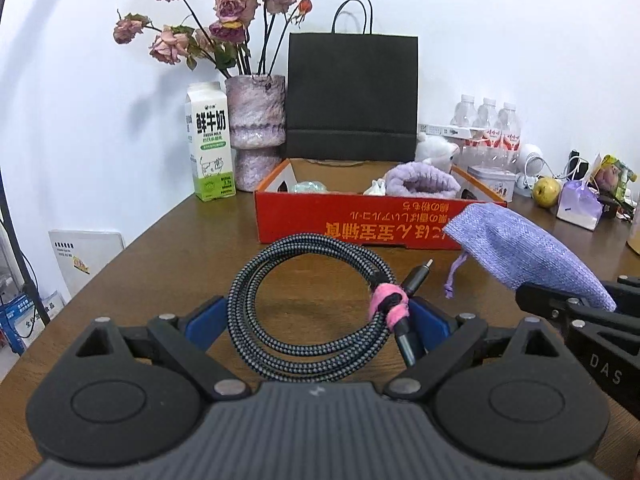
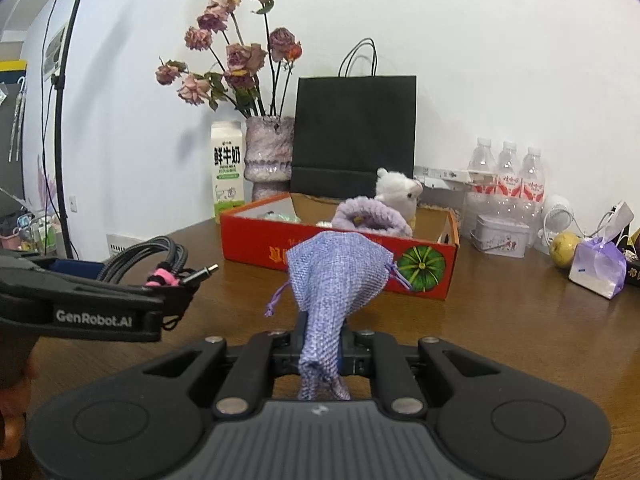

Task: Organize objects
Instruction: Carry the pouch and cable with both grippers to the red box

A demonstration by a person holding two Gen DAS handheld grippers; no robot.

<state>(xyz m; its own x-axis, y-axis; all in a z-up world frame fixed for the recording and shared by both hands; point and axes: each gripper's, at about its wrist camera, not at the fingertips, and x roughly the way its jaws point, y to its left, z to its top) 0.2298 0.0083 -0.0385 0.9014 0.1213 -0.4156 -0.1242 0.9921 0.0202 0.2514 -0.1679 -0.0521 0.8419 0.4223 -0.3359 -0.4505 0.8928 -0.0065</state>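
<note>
Left tongs (image 1: 316, 320) grasping coiled grey braided cable (image 1: 304, 308) with pink tie, right tongs (image 2: 322, 354) clenched on lilac woven drawstring pouch (image 2: 334, 280), both above brown wooden desk (image 1: 160, 264), near open red cardboard box (image 2: 280, 246).

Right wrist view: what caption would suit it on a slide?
Right gripper pinching a purple drawstring pouch before the red box.
</note>
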